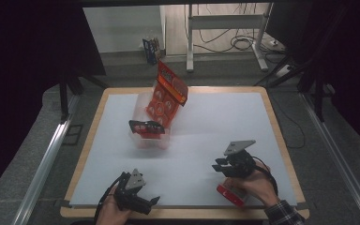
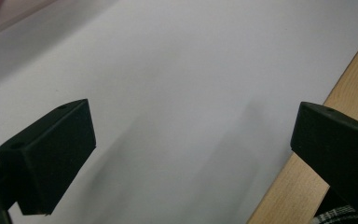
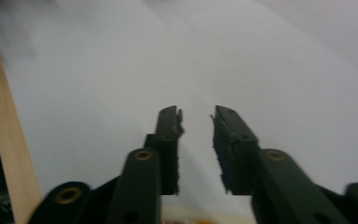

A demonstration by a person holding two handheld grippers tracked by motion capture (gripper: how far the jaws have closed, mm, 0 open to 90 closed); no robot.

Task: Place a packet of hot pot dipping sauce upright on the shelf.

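A clear plastic pack [image 1: 153, 117] with red printed inserts stands on the white sheet [image 1: 206, 126] at the table's centre-back. Its red flap [image 1: 172, 83] tilts up and to the right, and a black label [image 1: 145, 126] lies across its front. My left gripper [image 1: 153, 201] rests near the front edge, left of centre, open wide over bare sheet [image 2: 191, 154]. My right gripper [image 1: 218, 166] is at the front right, pointing left. Its jaws [image 3: 197, 114] stand a small gap apart with nothing between them. Both grippers are well away from the pack.
A flat red object [image 1: 228, 194] lies on the table under the right hand. The wooden table edge [image 2: 303, 177] runs beside the left gripper and shows in the right gripper view [image 3: 4, 130]. A metal stand [image 1: 225, 33] and cables are on the floor beyond.
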